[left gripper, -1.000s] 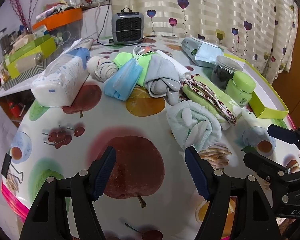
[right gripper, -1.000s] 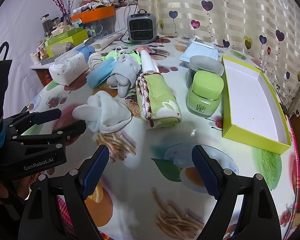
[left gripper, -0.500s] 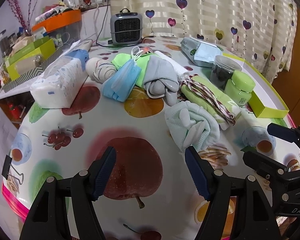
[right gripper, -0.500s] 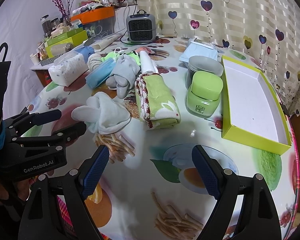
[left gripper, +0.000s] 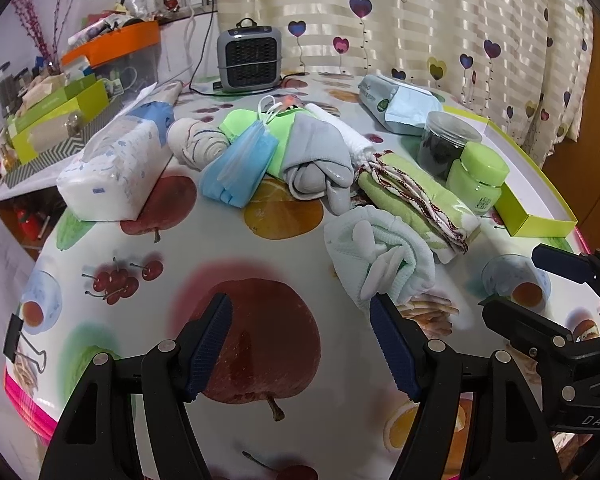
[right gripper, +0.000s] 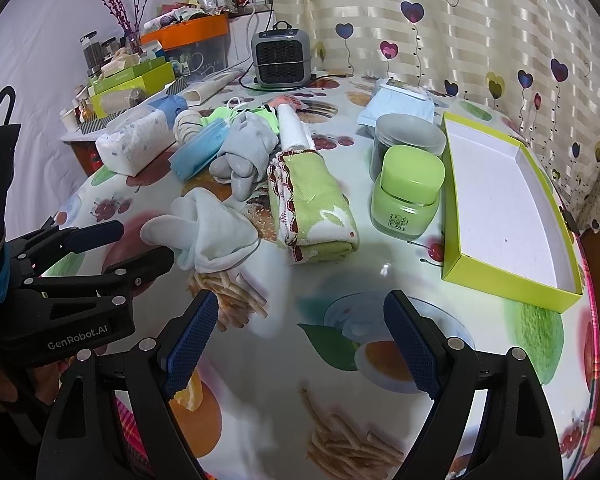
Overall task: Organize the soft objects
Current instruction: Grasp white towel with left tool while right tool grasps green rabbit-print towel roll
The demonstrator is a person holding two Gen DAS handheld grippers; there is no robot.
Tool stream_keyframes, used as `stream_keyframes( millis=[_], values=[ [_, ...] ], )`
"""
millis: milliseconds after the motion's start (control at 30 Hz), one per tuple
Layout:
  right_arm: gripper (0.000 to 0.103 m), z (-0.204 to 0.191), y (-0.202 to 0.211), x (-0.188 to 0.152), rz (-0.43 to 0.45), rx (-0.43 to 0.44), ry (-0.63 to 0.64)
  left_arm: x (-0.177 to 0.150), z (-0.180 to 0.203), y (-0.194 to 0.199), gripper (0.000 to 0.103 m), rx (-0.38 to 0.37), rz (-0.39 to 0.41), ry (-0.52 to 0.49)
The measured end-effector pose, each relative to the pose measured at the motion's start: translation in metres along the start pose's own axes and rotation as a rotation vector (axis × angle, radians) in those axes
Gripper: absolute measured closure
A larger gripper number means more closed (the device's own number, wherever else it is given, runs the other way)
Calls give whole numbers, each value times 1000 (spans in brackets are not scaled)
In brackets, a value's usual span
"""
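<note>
The counter (left gripper: 228, 248) has a fruit cloth. Your left tongs (left gripper: 302, 344) and right tongs (right gripper: 300, 328) are both wide apart, holding nothing. The white sock bundle (left gripper: 380, 256) lies just past your left tongs, touching the green towel (right gripper: 312, 204).

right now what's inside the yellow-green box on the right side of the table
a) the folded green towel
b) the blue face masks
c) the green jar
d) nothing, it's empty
d: the box shows only its bare white bottom, while the green towel, the blue masks and the green jar all sit outside it on the table.
</note>
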State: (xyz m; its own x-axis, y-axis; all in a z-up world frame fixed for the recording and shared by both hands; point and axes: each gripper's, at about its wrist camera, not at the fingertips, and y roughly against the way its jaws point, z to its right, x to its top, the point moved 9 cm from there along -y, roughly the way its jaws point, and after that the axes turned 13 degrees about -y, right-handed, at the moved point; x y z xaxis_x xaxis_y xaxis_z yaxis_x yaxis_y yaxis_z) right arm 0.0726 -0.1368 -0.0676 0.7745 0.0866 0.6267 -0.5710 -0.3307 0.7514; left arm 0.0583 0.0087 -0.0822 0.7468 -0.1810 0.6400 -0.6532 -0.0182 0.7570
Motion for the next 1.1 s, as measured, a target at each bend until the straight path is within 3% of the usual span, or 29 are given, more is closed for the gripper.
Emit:
stream_keyframes(
  millis=[1100],
  values=[
    [18, 14, -8, 12, 7, 6, -18, 19, 17, -13, 31, -58, 1, -14]
  ],
)
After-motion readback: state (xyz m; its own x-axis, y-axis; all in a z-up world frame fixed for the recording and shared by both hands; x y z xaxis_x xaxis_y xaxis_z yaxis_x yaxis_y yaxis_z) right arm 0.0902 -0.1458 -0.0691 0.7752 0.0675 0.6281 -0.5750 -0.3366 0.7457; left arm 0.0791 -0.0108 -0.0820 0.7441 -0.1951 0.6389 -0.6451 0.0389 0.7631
